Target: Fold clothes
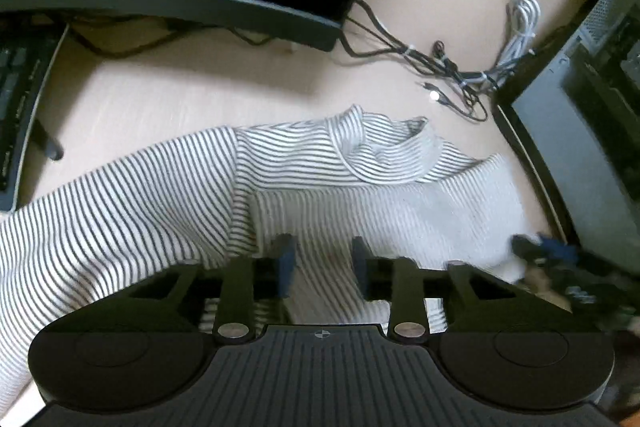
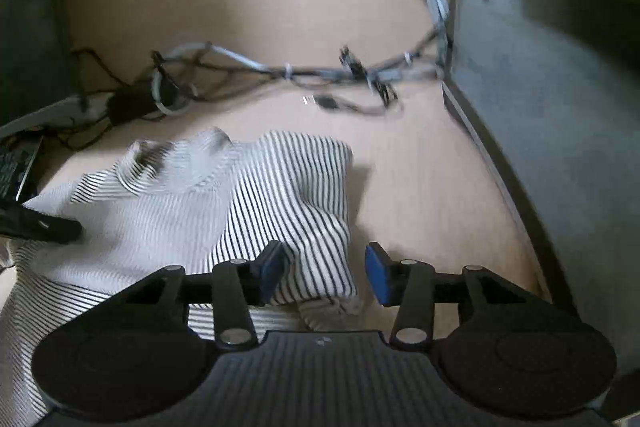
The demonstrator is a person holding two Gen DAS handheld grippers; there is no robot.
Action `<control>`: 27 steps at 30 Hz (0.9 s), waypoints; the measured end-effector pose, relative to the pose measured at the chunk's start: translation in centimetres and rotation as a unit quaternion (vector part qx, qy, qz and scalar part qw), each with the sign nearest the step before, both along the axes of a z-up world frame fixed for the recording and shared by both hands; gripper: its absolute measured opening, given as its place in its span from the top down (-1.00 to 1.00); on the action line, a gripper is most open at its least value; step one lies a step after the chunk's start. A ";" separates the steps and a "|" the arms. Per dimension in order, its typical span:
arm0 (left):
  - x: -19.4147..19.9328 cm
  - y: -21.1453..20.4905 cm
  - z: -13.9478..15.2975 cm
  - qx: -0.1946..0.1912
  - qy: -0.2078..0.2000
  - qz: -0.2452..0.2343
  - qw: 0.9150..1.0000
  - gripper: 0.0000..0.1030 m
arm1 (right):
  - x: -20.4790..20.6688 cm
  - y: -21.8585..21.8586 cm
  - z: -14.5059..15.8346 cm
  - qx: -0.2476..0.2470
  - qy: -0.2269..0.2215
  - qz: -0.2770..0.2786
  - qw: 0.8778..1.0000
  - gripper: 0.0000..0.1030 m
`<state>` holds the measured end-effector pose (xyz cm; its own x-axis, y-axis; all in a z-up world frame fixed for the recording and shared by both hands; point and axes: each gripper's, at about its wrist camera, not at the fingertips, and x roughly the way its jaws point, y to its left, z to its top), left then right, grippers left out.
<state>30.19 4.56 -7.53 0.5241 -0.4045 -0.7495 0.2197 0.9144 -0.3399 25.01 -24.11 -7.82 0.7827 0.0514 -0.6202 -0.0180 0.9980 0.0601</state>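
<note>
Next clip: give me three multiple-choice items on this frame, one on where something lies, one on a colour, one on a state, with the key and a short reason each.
1. Where do the tangled cables lie?
A. On the desk beyond the striped garment
B. On top of the garment
C. Between the left gripper's pads

2. What colour are the garment's stripes?
A. Red on yellow
B. Dark on white
C. Green on grey

3. How does the right gripper stand?
A. Shut tight on a cable
B. Open, folded striped cloth between its pads
C. Open over bare desk, no cloth near

Key: 1 A, the cables sit on bare desk past the collar. 2 B, thin dark lines cross white fabric. 3 B, a gap shows beside the blue pad and the cloth lies loose between.
</note>
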 end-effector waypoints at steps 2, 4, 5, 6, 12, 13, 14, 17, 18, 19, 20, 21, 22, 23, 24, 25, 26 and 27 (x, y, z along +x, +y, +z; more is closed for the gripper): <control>0.2 0.3 0.1 0.011 -0.005 0.007 1.000 0.59 | -0.8 0.6 1.3 -0.010 -0.036 0.011 0.999 0.16; 0.3 0.5 0.3 0.022 -0.012 0.014 1.000 0.62 | -0.6 1.1 1.8 0.003 -0.049 0.029 0.998 0.21; 0.3 0.6 0.3 0.027 -0.014 0.017 0.999 0.62 | -0.3 1.3 1.9 0.012 -0.051 0.038 0.998 0.21; 0.3 0.6 0.4 0.032 -0.015 0.020 0.999 0.61 | 0.2 1.5 1.7 0.025 -0.045 0.046 0.998 0.21; -1.8 2.4 2.8 0.054 -0.028 0.048 0.997 0.11 | 1.9 3.7 -0.4 -0.004 0.008 0.062 0.998 0.21; -2.3 2.9 3.3 0.057 -0.032 0.052 0.997 -0.06 | 1.7 3.8 0.0 0.004 0.010 0.060 0.998 0.21; -2.8 3.4 3.7 0.061 -0.037 0.056 0.996 -0.12 | 1.4 4.0 0.4 0.013 0.011 0.059 0.998 0.18; -4.3 5.0 5.1 0.076 -0.052 0.069 0.993 -0.45 | 0.3 4.9 1.5 0.045 0.007 0.065 0.997 -0.15; -4.8 5.6 5.5 0.080 -0.056 0.076 0.992 -0.65 | 0.1 5.2 1.9 0.056 0.006 0.068 0.996 -0.27; -5.4 6.4 5.7 0.084 -0.060 0.085 0.991 -0.83 | -0.1 5.6 2.3 0.067 0.006 0.070 0.995 -0.36; -6.1 7.2 5.9 0.087 -0.063 0.094 0.990 -0.90 | -0.4 6.0 2.6 0.080 0.007 0.073 0.994 -0.58; -6.8 8.0 6.1 0.091 -0.066 0.105 0.988 -0.94 | -0.7 6.4 3.0 0.093 0.007 0.075 0.993 -0.80; -7.7 9.1 6.2 0.095 -0.068 0.125 0.985 -0.98 | -1.0 6.8 3.2 0.108 0.009 0.079 0.991 -0.88; -8.7 10.3 6.3 0.099 -0.070 0.145 0.982 -1.00 | -1.3 7.2 3.4 0.123 0.012 0.083 0.989 -0.96; -9.6 11.4 6.4 0.103 -0.072 0.165 0.978 -1.00 | -1.5 7.6 3.5 0.138 0.015 0.087 0.986 -0.97; -10.5 12.5 6.4 0.107 -0.073 0.184 0.974 -1.00 | -1.8 8.0 3.7 0.153 0.017 0.091 0.984 -0.99; -11.5 13.6 6.5 0.111 -0.074 0.204 0.970 -1.00 | -2.1 8.5 3.7 0.166 0.022 0.095 0.981 -1.00; -12.3 14.9 6.4 0.112 -0.067 0.224 0.966 -1.00 | -2.3 9.0 3.4 0.170 0.029 0.098 0.980 -1.00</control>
<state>17.92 19.42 -1.16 0.7080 0.0495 -0.7045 -0.1869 0.9751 -0.1192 22.74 -15.10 -4.42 0.7007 0.4093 -0.5844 -0.1942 0.8975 0.3959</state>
